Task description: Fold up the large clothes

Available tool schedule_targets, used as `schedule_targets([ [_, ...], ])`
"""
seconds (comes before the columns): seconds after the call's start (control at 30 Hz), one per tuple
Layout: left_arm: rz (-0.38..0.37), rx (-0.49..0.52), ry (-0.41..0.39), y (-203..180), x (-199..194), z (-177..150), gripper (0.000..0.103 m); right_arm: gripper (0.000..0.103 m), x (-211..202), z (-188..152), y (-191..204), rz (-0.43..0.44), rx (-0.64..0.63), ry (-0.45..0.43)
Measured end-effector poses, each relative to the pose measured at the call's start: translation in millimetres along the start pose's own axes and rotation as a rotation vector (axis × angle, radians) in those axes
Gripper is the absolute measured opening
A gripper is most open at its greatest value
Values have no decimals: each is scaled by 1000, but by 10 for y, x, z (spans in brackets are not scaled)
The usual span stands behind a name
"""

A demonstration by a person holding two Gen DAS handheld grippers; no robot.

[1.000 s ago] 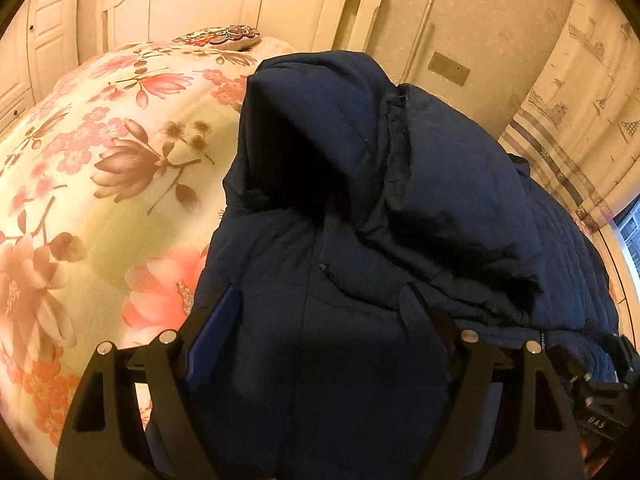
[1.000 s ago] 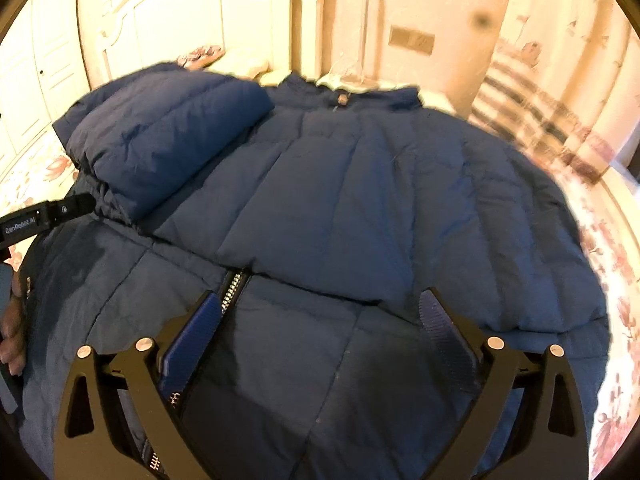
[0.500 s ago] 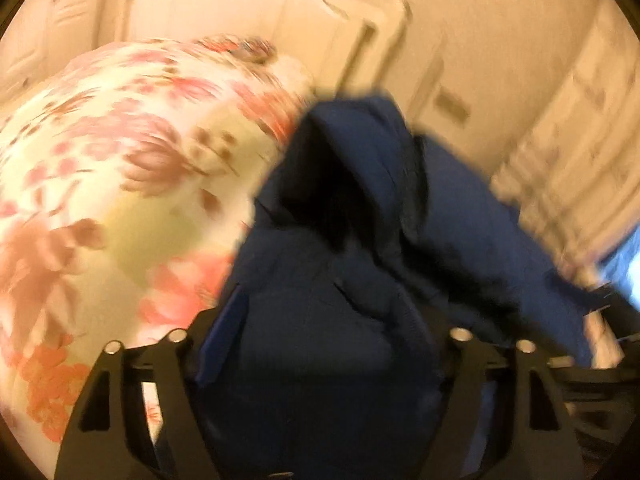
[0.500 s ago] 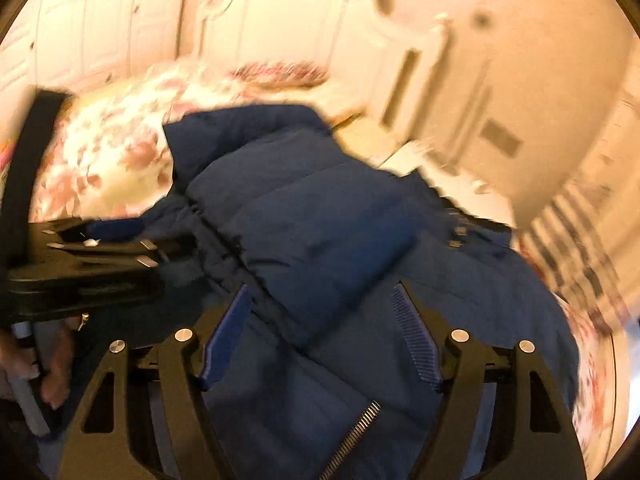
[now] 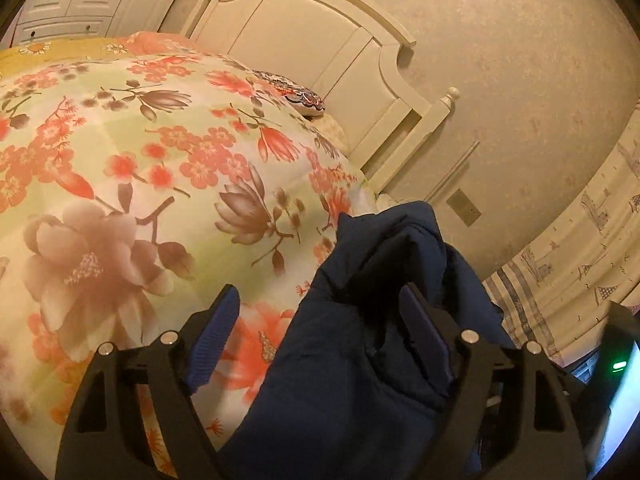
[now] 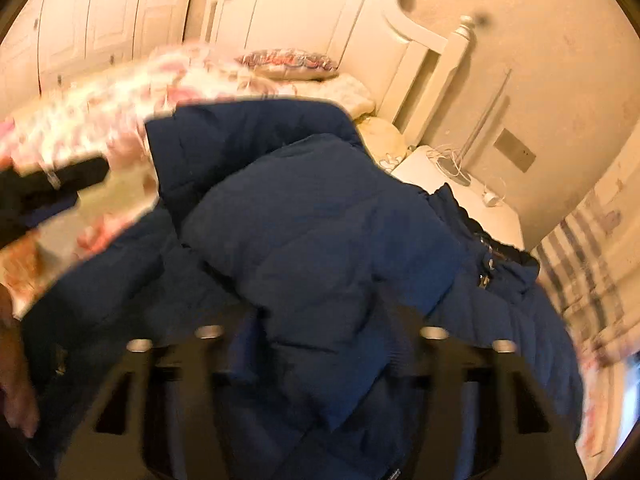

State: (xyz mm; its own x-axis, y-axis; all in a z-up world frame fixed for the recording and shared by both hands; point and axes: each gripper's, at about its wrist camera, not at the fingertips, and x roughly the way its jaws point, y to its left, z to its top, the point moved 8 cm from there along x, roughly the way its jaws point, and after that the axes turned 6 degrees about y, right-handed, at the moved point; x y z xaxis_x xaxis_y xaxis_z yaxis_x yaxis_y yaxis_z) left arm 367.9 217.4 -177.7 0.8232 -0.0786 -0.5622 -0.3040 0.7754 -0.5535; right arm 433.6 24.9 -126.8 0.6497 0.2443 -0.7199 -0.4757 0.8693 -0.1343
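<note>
A dark blue padded jacket lies on the bed, with one sleeve folded across its body. In the blurred right wrist view my right gripper is closing, and the puffy sleeve fold fills the gap and touches both fingers. My left gripper is opening wide at the jacket's left edge. Fabric lies against its right pad, while the left pad hangs free over the quilt. The left gripper also shows at the left of the right wrist view, with a person's hand below it.
A floral quilt covers the bed left of the jacket. A white headboard and a patterned pillow are at the far end. A white nightstand with cables stands by the wall, a curtain hangs at right.
The left gripper swung left, so the quilt now fills most of its view. The right gripper moved from the jacket's body onto the folded sleeve, and its jaws narrowed around it.
</note>
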Motion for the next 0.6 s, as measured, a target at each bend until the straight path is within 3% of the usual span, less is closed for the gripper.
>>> schedule_targets([
  [0.13,8,-17,18,20,21,-31,84,25,-653,-78,-726,138,325,-189],
  [0.2,11,-20,28,21,36,-40,84,25,-965,-322,-1334,210,544,-284],
  [0.27,13,-20,38,23,65,-48,84,26,-1053,-657,-1839,305,731,-319],
  [0.33,15,-17,52,15,104,-57,84,26,-982,-945,-2124,297,819,-291],
  [0.43,23,-11,79,6,177,-77,85,26,-560,-1496,-2327,361,963,-135],
  [0.5,26,-12,90,2,194,-101,85,26,-385,-1681,-2299,395,1006,-82],
  [0.6,36,-14,96,11,215,-130,85,28,-409,-1706,-2310,410,1042,-97],
])
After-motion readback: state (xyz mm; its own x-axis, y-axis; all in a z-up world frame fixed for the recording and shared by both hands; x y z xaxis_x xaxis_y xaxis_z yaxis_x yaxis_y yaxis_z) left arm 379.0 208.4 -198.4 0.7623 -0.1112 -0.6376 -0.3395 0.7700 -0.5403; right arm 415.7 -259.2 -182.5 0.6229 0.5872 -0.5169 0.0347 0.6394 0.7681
